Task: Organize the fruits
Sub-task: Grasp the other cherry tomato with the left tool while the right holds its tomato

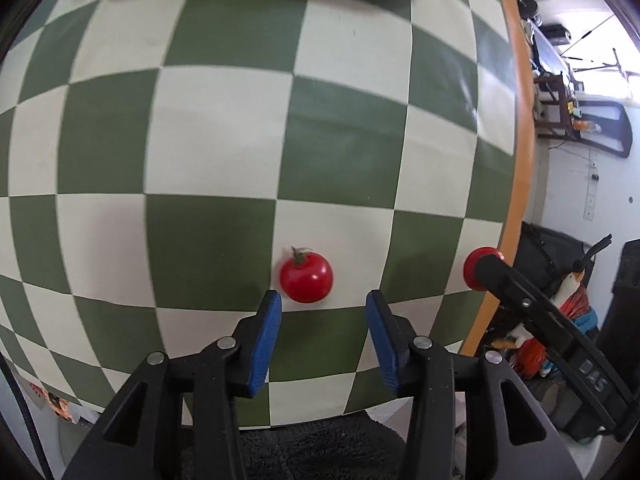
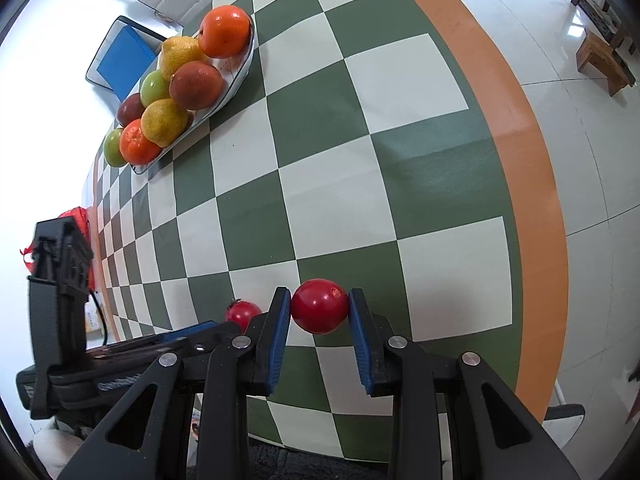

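Your right gripper (image 2: 319,307) has its blue pads pressed on either side of a smooth red fruit (image 2: 319,306), holding it close to the orange-bordered edge of the checkered table (image 2: 384,168). Your left gripper (image 1: 323,304) is spread wide with nothing between its pads, poised just short of a small red tomato (image 1: 306,277) that lies on a pale square not far from that same edge, its dried green stem pointing away from you.

Both red pieces look glossy and taut-skinned, with bright highlights. Judge them light, slick and easily bruised. Squeeze only enough to stop a slip, and take the tomato across its widest middle, stem clear of the pads, since a round shiny skin will squirt out if pinched near one end. It may also roll when nudged, so close evenly from both sides.

At the far corner of the table sits a clear tray (image 2: 236,80) already piled with oranges, a lemon, green apples and a dark red fruit, some stacked on one another. That heap looks crowded, so anything you add there probably needs a low gap rather than the top of the pile.
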`<state>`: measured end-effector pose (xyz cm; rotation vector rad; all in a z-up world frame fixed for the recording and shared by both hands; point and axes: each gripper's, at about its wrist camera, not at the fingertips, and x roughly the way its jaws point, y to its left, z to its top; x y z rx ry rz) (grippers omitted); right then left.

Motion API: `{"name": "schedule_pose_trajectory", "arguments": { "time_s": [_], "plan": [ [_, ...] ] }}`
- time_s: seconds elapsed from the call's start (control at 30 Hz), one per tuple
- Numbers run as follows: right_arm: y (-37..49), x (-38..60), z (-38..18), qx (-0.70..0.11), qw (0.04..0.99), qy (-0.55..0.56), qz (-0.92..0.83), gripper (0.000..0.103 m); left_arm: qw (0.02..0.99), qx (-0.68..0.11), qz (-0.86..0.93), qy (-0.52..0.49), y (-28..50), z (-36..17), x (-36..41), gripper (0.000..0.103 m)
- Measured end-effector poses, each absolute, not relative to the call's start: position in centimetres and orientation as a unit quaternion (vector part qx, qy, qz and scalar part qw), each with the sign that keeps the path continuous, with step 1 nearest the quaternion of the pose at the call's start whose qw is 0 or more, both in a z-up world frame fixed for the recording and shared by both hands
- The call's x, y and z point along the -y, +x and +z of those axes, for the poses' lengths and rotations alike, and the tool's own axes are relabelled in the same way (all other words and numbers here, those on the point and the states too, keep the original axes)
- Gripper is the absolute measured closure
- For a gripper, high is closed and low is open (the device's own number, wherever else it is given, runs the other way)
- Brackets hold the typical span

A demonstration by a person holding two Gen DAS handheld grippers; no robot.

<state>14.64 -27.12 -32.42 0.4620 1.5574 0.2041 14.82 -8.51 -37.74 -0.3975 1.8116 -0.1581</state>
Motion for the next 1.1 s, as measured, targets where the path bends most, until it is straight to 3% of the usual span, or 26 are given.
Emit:
{"name": "schedule_pose_trajectory", "arguments": {
  "time_s": [0.23, 0.43, 0.7, 0.83, 0.93, 1.1],
  "plan": [
    [14.4, 27.4, -32.6, -0.698, 0.683, 0.198, 0.086, 0.071, 0.614, -0.772, -0.055, -0.155, 16.0, -38.2, 8.2, 0.064],
    [14.3, 27.5, -32.9, -0.702, 0.679, 0.199, 0.087, 0.071, 0.631, -0.762, -0.055, -0.133, 16.2, -37.8, 8.2, 0.076],
    [15.7, 27.0, -32.3, -0.694, 0.684, 0.202, 0.097, 0.071, 0.649, -0.740, -0.048, -0.172, 17.5, -35.4, 6.1, 0.080],
    [16.4, 26.6, -32.2, -0.692, 0.685, 0.203, 0.103, 0.071, 0.650, -0.734, -0.045, -0.194, 18.0, -35.0, 4.9, 0.077],
    [16.8, 26.3, -32.2, -0.692, 0.685, 0.201, 0.108, 0.071, 0.614, -0.756, -0.056, -0.218, 17.5, -36.2, 4.7, 0.064],
    [17.1, 26.3, -32.2, -0.693, 0.684, 0.202, 0.108, 0.071, 0.596, -0.777, -0.057, -0.196, 17.4, -37.4, 5.8, 0.061]
  ]
}}
